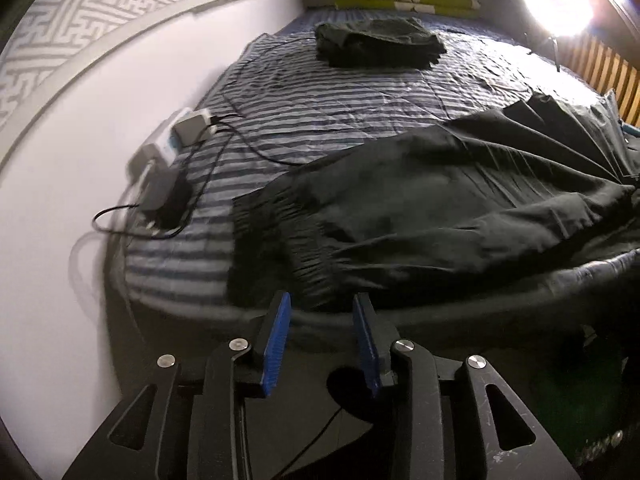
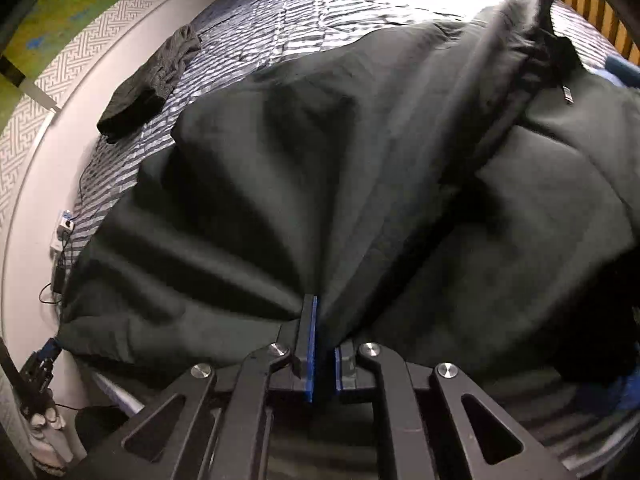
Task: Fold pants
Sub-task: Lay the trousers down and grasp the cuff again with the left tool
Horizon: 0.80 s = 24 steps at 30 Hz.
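Right claw [image 2: 324, 344] pinched tight on gathered fabric of black pants [image 2: 360, 184], cloth fanning ahead of it across striped bed [image 2: 256, 28], likely to drag fold. Left claw [image 1: 322, 320] part open, empty; pants cuffs [image 1: 276, 232] just ahead.

Can't see the right pad of the right gripper [image 2: 325, 344], buried under bunched pants [image 2: 360, 184]. Waistband end cut off past the left gripper [image 1: 322, 312]. Chargers [image 1: 168, 168] left of it blurred.
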{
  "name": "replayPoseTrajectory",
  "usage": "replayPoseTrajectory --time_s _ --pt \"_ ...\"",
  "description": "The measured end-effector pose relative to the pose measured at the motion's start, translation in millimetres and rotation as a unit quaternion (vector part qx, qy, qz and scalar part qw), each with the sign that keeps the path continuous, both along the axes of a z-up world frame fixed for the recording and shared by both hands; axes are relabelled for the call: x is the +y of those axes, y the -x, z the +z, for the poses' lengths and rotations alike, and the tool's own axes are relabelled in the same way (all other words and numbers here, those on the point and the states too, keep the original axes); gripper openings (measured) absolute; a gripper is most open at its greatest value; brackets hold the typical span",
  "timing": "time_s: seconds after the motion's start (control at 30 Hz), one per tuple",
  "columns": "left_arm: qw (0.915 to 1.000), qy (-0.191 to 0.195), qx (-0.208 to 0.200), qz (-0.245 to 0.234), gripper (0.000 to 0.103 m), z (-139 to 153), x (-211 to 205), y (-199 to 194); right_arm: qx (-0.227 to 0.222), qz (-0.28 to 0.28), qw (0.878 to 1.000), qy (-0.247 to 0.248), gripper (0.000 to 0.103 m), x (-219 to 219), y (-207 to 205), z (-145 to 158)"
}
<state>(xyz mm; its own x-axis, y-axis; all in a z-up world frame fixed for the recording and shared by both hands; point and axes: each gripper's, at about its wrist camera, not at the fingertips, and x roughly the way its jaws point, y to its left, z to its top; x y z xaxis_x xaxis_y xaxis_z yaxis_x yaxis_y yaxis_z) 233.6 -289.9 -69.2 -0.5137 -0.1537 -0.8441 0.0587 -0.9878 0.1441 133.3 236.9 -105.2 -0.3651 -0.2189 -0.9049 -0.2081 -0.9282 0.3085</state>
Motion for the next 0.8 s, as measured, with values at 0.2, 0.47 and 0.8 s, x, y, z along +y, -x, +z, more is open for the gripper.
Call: replayPoseTrajectory --time_s 0.2,0.47,0.8 --pt "0.9959 -0.066 0.021 0.058 0.041 14 -42 1 0.024 0.041 0.997 -0.065 0.017 -4 -19 36" --pt "0.9881 -0.135 -0.017 0.071 0.047 -14 -51 85 0.074 0.082 0.991 -0.072 0.019 -41 -25 62" --pt "0.9937 -0.069 0.003 0.088 0.005 -23 -37 84 0.059 0.041 0.996 -0.059 0.019 -27 -26 44"
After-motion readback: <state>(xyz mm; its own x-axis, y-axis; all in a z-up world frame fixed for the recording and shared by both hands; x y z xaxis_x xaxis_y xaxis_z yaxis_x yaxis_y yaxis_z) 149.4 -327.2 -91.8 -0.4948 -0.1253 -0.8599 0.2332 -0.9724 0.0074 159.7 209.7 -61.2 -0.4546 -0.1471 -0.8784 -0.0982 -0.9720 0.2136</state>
